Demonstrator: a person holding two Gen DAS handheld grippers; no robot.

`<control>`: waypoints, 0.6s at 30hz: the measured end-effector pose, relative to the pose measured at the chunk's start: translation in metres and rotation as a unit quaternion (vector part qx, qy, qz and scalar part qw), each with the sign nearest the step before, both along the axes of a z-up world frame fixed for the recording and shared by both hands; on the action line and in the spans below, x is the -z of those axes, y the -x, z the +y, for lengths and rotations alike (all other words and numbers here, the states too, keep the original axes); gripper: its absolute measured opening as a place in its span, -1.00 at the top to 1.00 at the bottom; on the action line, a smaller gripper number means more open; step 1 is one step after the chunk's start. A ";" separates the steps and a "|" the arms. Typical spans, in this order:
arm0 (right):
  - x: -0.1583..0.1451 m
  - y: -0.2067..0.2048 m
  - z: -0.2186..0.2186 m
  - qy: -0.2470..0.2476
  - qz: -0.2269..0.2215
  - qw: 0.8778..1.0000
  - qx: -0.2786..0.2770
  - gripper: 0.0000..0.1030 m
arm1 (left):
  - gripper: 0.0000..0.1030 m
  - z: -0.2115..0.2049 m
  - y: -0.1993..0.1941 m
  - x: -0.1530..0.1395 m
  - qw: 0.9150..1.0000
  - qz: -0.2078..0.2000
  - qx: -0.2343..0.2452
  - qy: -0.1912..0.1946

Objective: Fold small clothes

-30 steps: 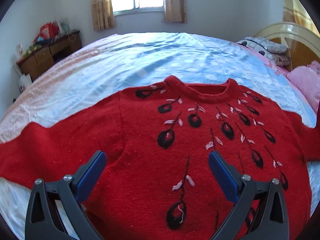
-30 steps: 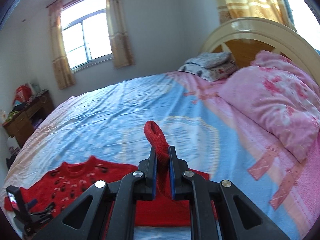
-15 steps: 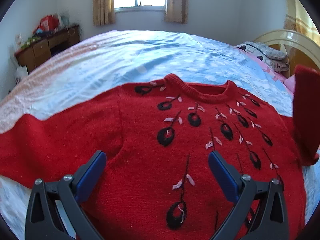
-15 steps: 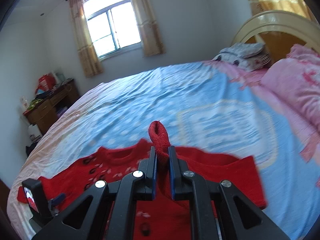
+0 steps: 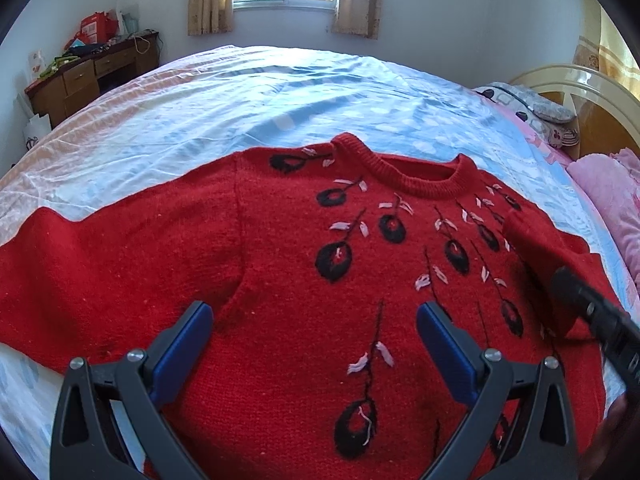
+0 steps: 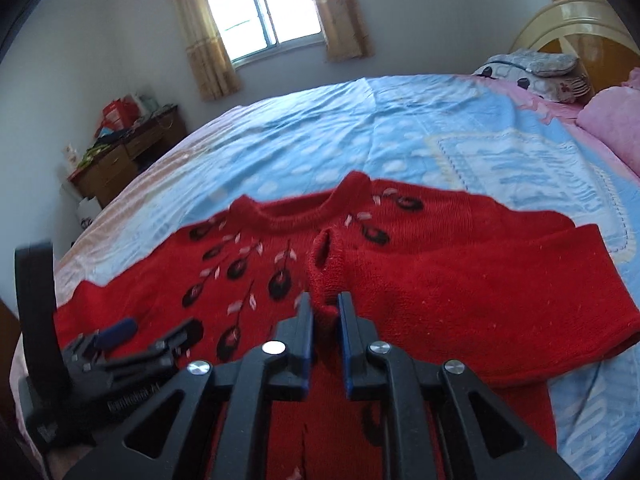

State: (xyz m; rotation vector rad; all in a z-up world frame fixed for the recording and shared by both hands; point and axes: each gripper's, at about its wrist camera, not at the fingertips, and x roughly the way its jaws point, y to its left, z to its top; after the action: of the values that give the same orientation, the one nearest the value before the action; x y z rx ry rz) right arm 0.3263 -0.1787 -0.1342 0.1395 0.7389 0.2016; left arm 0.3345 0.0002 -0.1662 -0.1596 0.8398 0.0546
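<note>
A red knitted sweater (image 5: 280,280) with black and pink leaf patterns lies face up on the bed. Its right sleeve (image 6: 480,280) is folded across the chest, and the sleeve cuff (image 6: 326,264) rests on the front. My right gripper (image 6: 325,312) has its jaws opening, the cuff's end still pinched between the blue pads. In the left wrist view its black body (image 5: 592,312) enters from the right. My left gripper (image 5: 316,340) hovers open over the lower front, holding nothing. The other sleeve (image 5: 100,264) lies spread out to the left.
The blue patterned bed sheet (image 5: 280,100) stretches far behind the sweater. A pink quilt (image 6: 612,120) and a folded pile (image 6: 532,68) sit by the cream headboard (image 5: 580,92) on the right. A cluttered wooden desk (image 5: 88,76) stands at the far left wall.
My right gripper swung left and down, carrying the sleeve cuff from beside the sweater onto its chest, and its jaws have parted slightly. The left gripper has stayed put and open.
</note>
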 end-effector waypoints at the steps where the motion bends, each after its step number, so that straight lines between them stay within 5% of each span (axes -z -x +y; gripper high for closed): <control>1: 0.000 0.007 -0.004 0.001 0.006 1.000 -0.006 0.28 | -1.00 -0.001 0.000 0.000 1.000 0.002 0.009 0.001; 11: 0.005 0.084 -0.072 0.045 0.013 0.999 0.027 0.01 | -0.90 -0.013 0.009 -0.017 0.998 0.002 0.056 0.025; 18: 0.025 0.094 -0.089 0.024 0.020 0.999 0.045 0.00 | -0.54 -0.068 -0.003 -0.035 0.993 0.013 0.119 0.013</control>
State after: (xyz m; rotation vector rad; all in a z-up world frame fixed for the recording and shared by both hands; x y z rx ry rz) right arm 0.2326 -0.2674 -0.1594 0.1313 0.7756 0.0961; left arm 0.3373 -0.0683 -0.1313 -0.0823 0.8816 -0.1773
